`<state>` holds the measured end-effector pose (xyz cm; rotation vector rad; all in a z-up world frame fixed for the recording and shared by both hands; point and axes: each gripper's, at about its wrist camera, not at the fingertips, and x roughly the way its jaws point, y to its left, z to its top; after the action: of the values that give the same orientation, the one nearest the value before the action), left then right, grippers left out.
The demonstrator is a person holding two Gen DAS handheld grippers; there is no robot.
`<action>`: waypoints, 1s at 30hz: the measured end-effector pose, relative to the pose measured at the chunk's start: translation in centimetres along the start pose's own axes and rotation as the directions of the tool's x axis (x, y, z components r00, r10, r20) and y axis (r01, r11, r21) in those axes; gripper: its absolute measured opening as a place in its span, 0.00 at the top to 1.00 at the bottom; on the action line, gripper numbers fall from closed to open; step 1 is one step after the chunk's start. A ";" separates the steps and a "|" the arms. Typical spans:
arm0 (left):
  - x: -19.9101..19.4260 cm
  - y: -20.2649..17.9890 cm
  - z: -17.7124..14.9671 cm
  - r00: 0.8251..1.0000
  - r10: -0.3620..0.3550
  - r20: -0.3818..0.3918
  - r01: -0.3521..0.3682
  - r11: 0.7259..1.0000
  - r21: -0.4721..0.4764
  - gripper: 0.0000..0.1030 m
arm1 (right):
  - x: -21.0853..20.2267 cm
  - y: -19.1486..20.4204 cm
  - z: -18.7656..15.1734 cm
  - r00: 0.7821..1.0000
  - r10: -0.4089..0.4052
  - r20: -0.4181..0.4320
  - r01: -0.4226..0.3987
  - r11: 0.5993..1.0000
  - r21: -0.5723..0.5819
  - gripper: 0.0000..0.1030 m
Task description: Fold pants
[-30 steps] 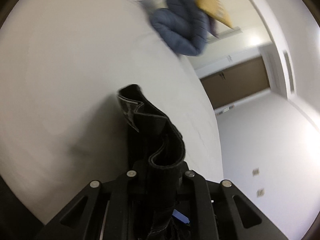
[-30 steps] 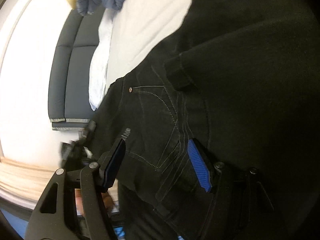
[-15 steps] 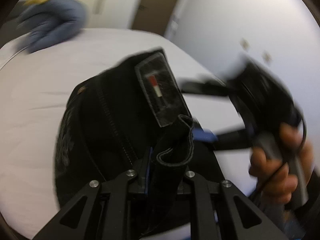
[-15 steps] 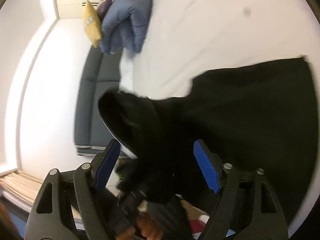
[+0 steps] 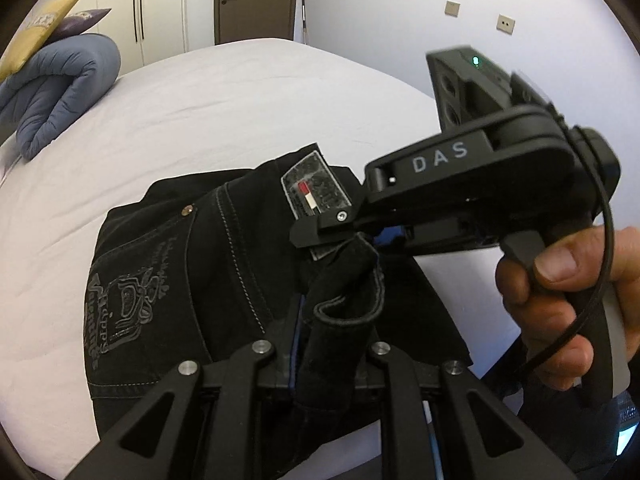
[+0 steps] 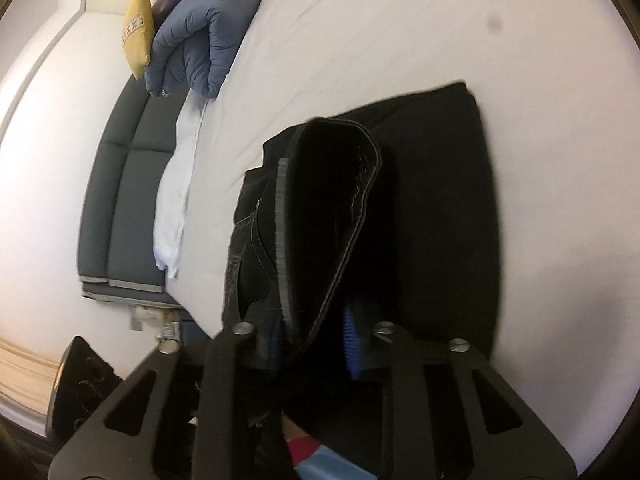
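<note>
Clamping the waistband of black pants (image 5: 168,264), the left gripper (image 5: 332,344) and right gripper (image 6: 316,332) each pinch a fold of denim over a white bed (image 5: 248,92); the right hand (image 5: 568,304) wraps its tool's handle, held level, crossing the left camera's view.

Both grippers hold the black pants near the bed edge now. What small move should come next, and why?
Probably lower both together and lay the held waistband flat. The left gripper and right gripper are each shut on the pants, whose folded body already lies on the bed.
</note>
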<state>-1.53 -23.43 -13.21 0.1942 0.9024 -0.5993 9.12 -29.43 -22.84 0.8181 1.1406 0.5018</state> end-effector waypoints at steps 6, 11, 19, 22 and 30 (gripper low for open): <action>0.3 -1.5 1.1 1.000 -0.011 0.003 0.011 1.000 0.028 0.84 | -2.6 -1.1 0.5 0.999 -0.003 0.036 0.003 1.000 -0.011 0.88; 0.7 -2.8 1.1 1.000 -0.022 -0.003 0.022 0.998 0.058 0.83 | -4.8 -2.3 -0.3 0.998 -0.016 0.058 0.016 1.000 -0.005 0.88; 2.5 -3.4 -0.4 0.996 -0.061 -0.059 0.064 0.997 0.050 0.70 | -4.6 -5.2 -1.0 0.999 -0.028 0.047 0.026 0.999 0.030 0.88; 2.1 -2.5 -0.7 0.989 -0.135 -0.063 0.134 0.991 -0.013 0.52 | -4.2 -7.1 -1.3 0.997 0.058 0.061 -0.063 0.995 0.084 0.88; -6.1 4.0 -0.8 0.972 -0.222 0.080 0.231 0.964 -0.129 0.27 | -10.1 -8.0 -1.6 0.986 0.000 0.168 -0.026 0.987 0.156 0.79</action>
<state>-2.70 -17.29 -9.26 -0.0549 0.9058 -0.7486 3.61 -41.18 -23.36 0.9867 1.0281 0.3493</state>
